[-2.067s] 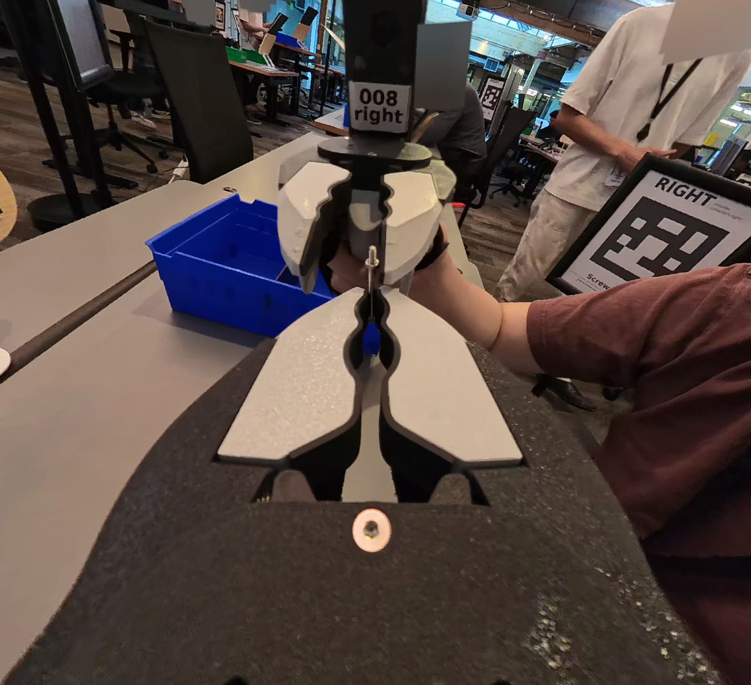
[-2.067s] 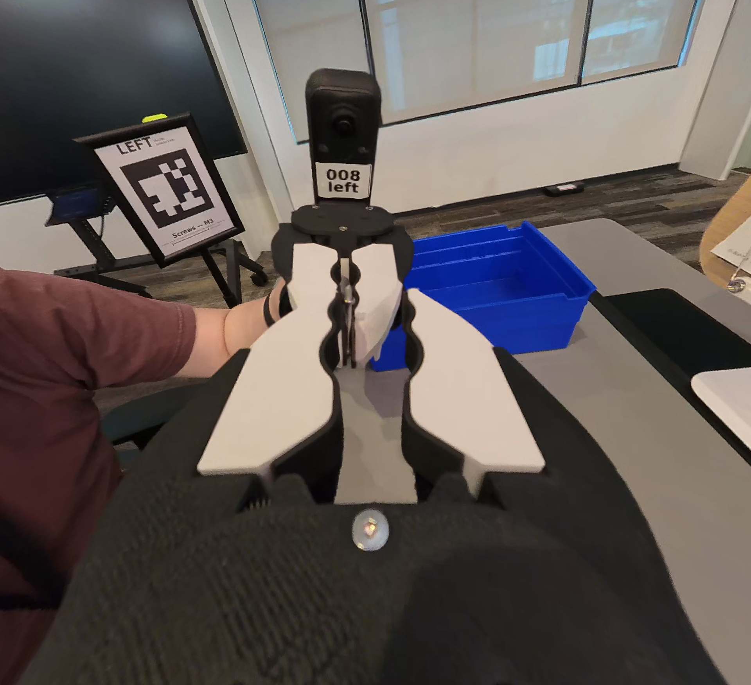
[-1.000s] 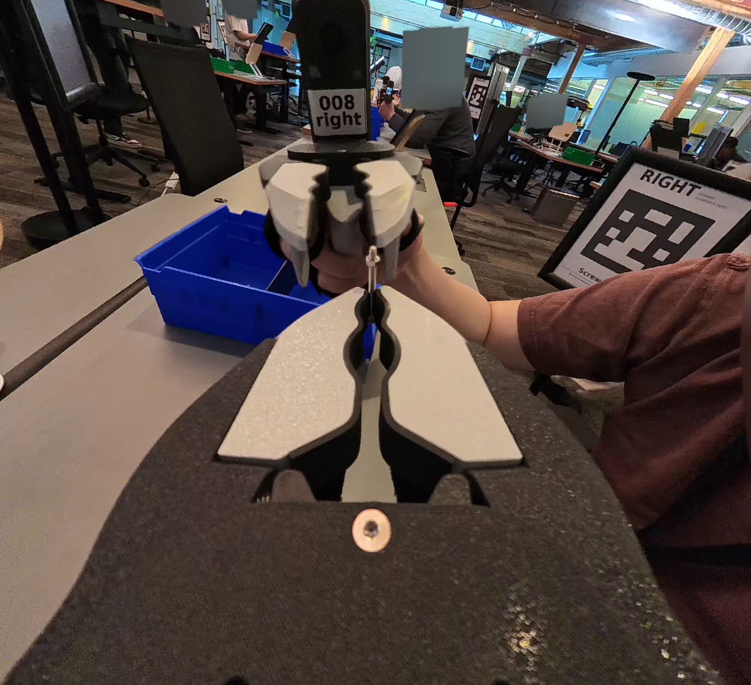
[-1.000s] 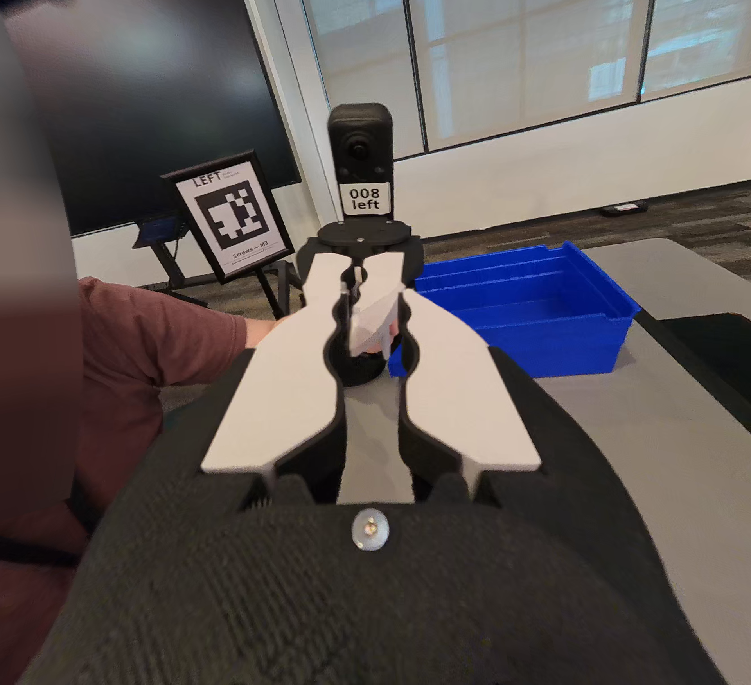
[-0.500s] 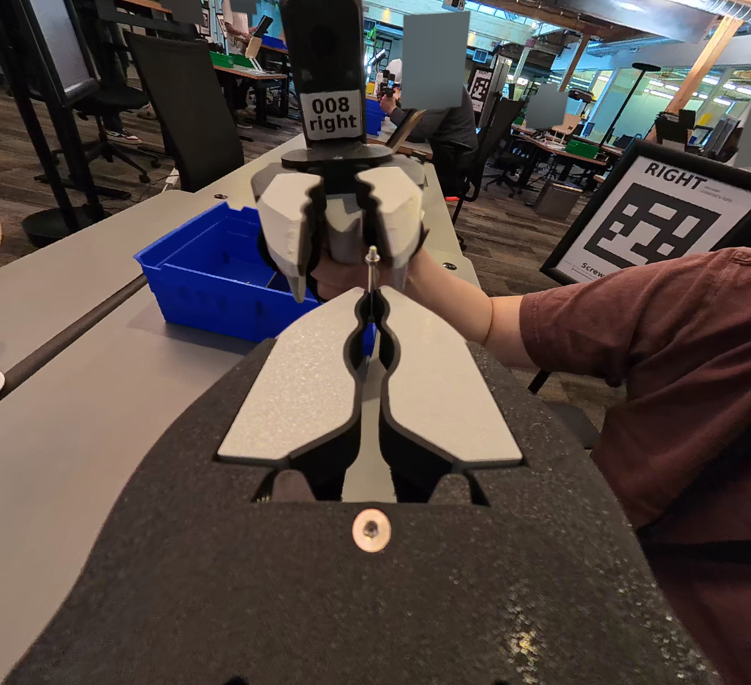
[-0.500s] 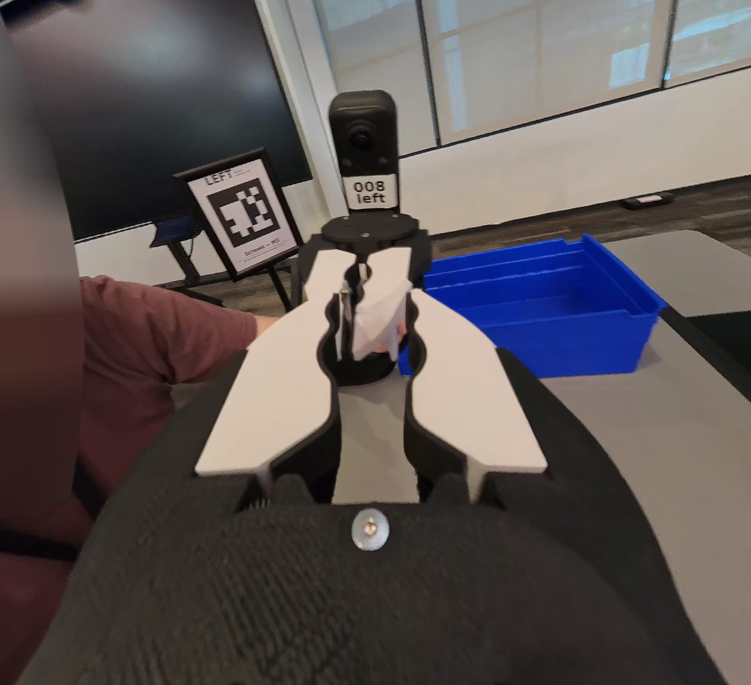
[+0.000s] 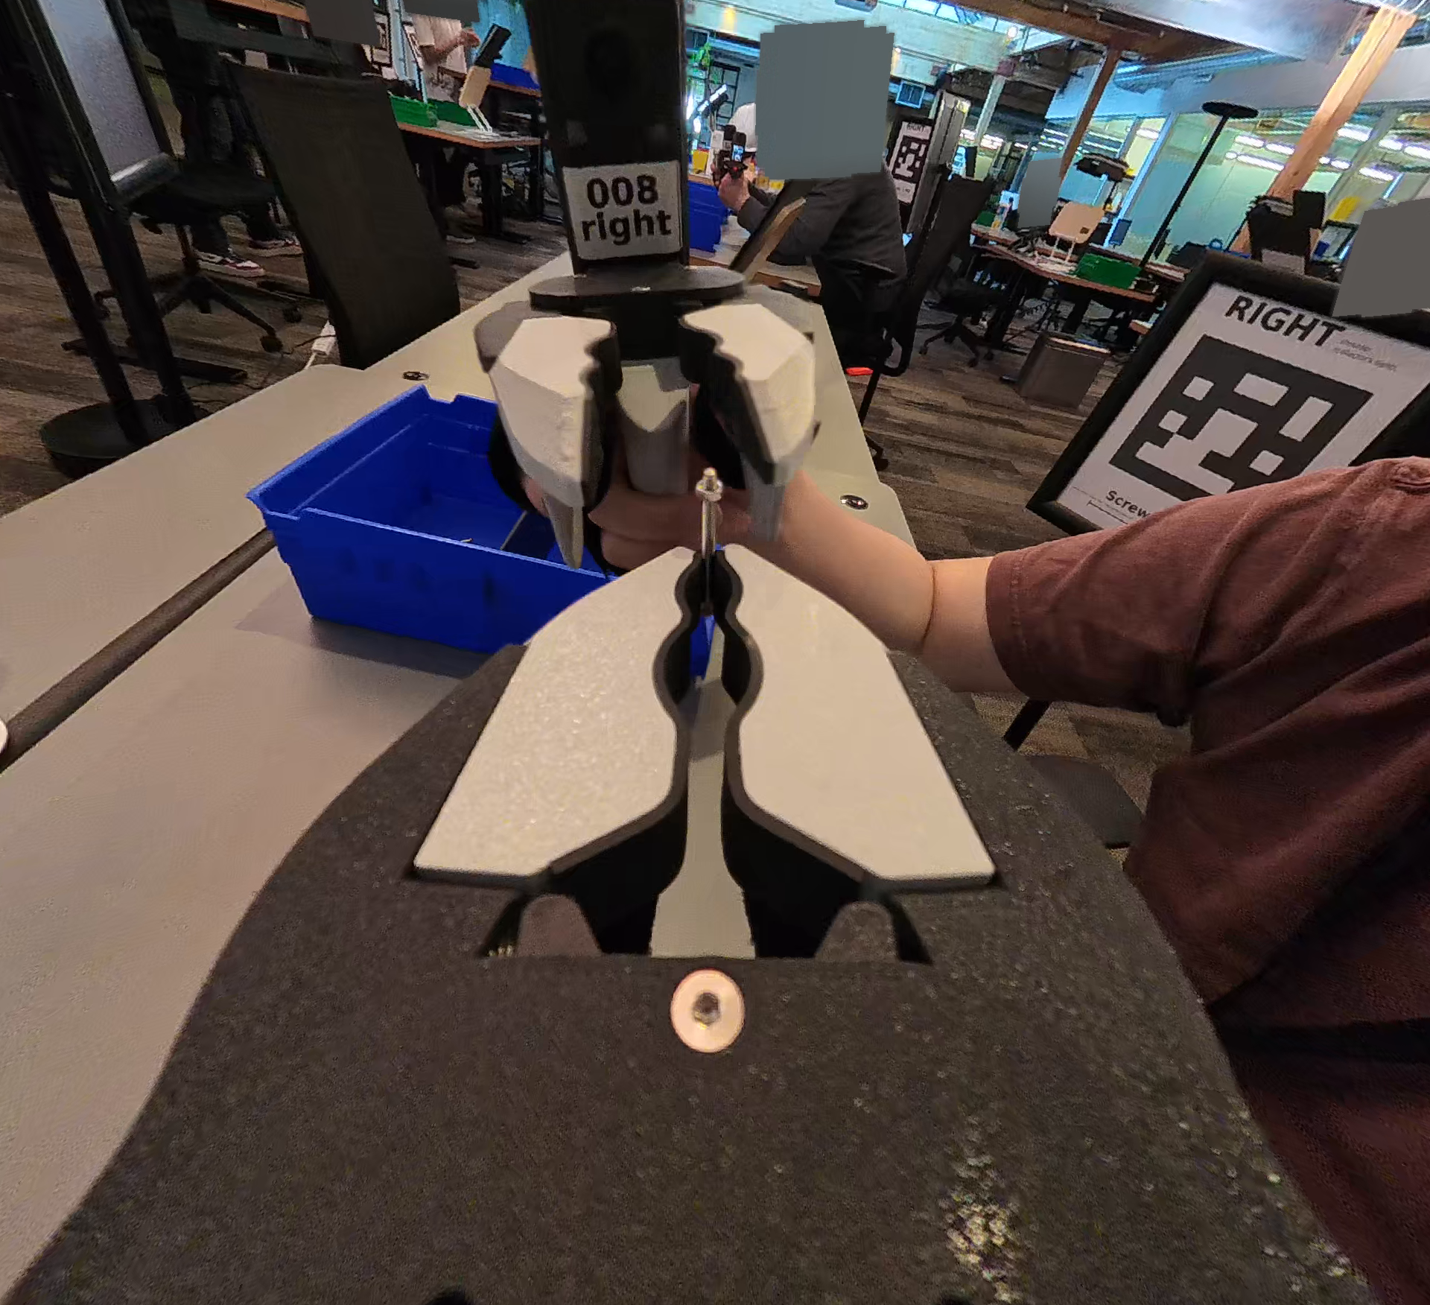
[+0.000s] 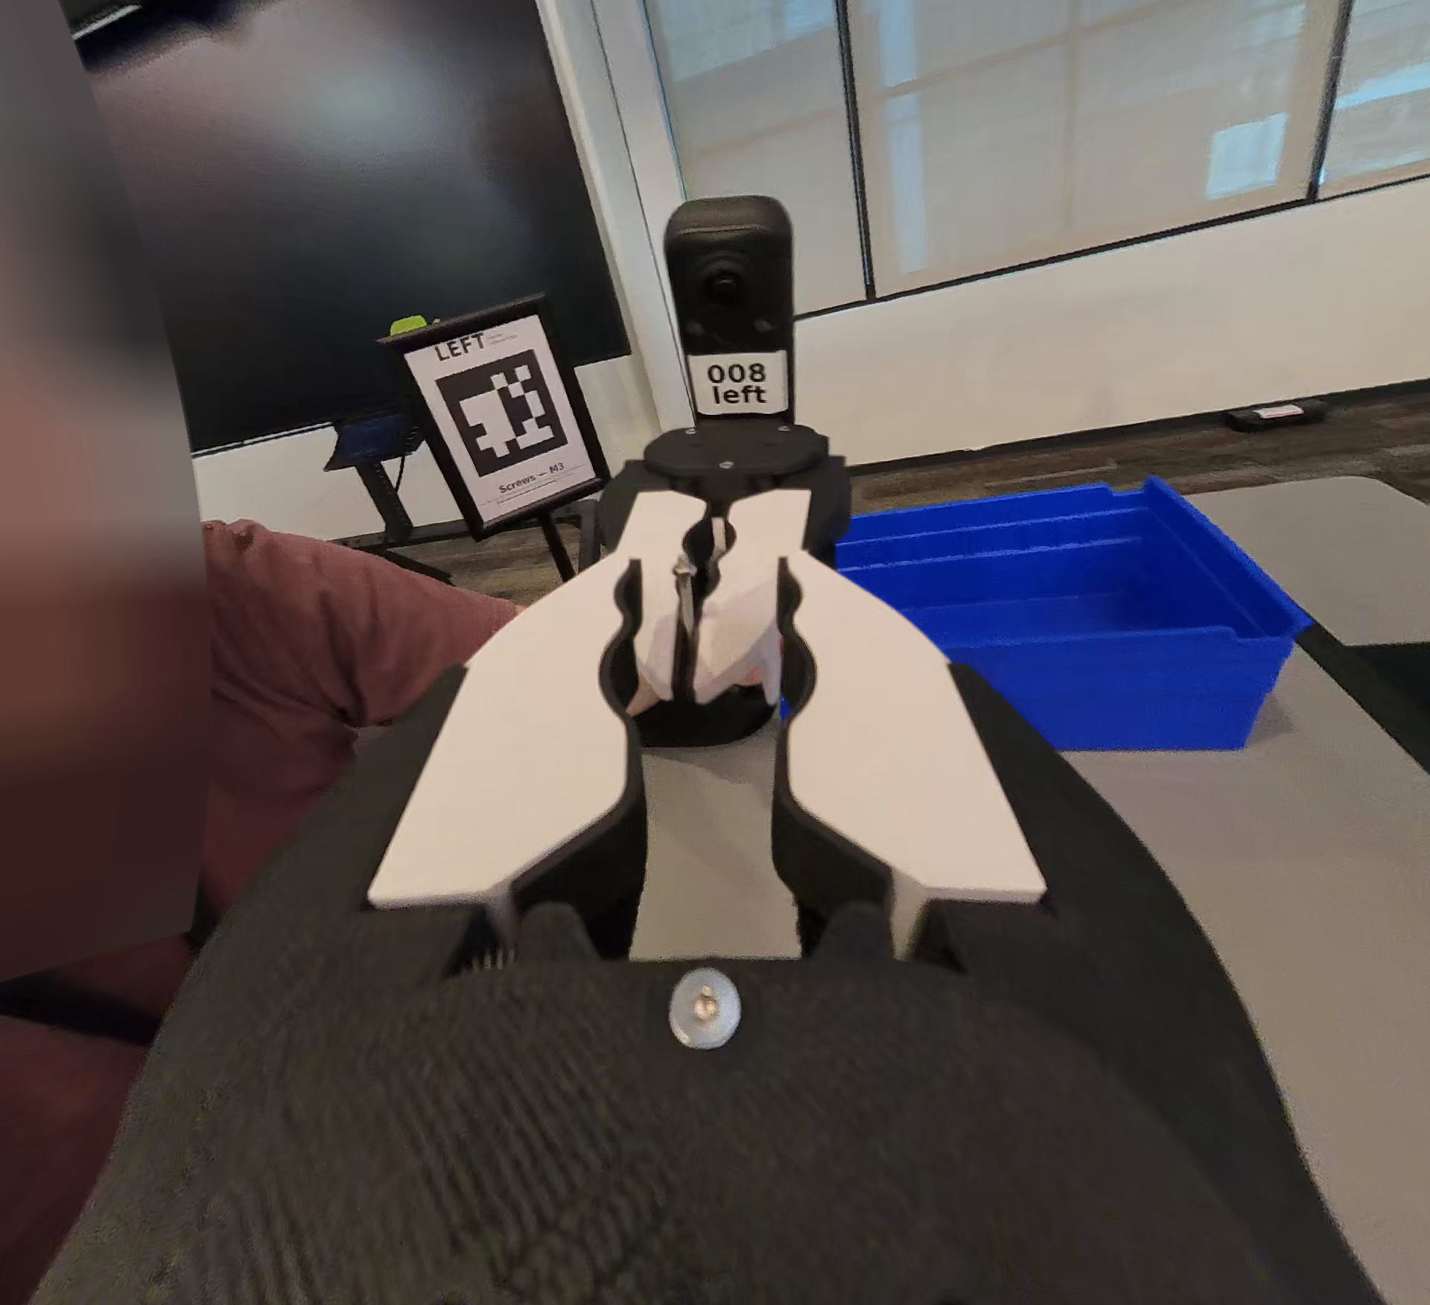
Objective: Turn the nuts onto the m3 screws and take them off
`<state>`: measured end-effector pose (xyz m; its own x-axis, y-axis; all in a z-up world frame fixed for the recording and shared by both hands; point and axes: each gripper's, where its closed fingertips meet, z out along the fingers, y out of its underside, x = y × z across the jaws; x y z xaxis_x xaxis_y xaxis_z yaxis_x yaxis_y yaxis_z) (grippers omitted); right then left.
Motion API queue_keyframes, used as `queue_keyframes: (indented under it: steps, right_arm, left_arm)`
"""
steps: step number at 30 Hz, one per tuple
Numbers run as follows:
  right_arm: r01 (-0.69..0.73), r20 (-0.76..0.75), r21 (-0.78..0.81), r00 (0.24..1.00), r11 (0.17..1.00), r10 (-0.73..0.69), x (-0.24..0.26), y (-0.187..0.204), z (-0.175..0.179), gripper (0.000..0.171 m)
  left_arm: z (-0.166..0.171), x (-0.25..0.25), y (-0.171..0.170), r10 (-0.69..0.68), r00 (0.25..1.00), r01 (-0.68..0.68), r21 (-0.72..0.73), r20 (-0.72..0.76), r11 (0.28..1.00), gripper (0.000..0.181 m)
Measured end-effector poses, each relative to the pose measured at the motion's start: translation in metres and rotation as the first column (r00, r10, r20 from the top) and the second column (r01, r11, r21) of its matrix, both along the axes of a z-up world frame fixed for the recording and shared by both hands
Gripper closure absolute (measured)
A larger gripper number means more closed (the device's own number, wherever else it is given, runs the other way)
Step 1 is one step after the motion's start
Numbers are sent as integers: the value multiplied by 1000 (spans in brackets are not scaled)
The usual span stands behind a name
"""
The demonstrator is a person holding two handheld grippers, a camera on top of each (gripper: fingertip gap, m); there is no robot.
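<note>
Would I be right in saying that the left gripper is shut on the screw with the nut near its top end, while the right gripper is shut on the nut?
Not quite: the right gripper is open, its fingers spread to either side of the nut, as the left wrist view shows. The left gripper is indeed shut on the screw, nut near its top.

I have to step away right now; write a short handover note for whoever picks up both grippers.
Left hand-held gripper: shut on the screw, which stands upright from its tips with the nut at the top end.
Right hand-held gripper: open, fingers either side of the screw, not gripping.
Blue bin: on the grey table behind.
Done: nut sits on the screw.
Left: turn it further or off; thread depth unclear.
</note>
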<state>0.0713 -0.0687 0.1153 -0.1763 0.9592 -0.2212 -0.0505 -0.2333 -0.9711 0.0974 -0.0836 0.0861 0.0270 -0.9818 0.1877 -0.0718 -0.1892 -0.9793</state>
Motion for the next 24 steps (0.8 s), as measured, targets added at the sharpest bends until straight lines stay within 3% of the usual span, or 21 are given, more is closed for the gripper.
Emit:
queue_keyframes:
  steps: [5, 9, 16, 24]
  right_arm:
    - [32, 34, 26, 999, 999, -33, -5, 3, -6, 136]
    - [72, -32, -9, 997, 997, -72, 10, 17, 4, 141]
    - [20, 2, 47, 1000, 999, -21, -8, -7, 2, 137]
    - [70, -39, 31, 997, 997, -68, 11, 7, 12, 140]
  left_arm:
    - [-1, 3, -3, -5, 1000, 5, 4, -3, 1000, 179]
    - [5, -1, -3, -12, 1000, 12, -12, 22, 1000, 180]
    - [1, 4, -7, -26, 1000, 26, -6, 9, 1000, 179]
    - [6, 0, -6, -20, 999, 20, -3, 27, 1000, 180]
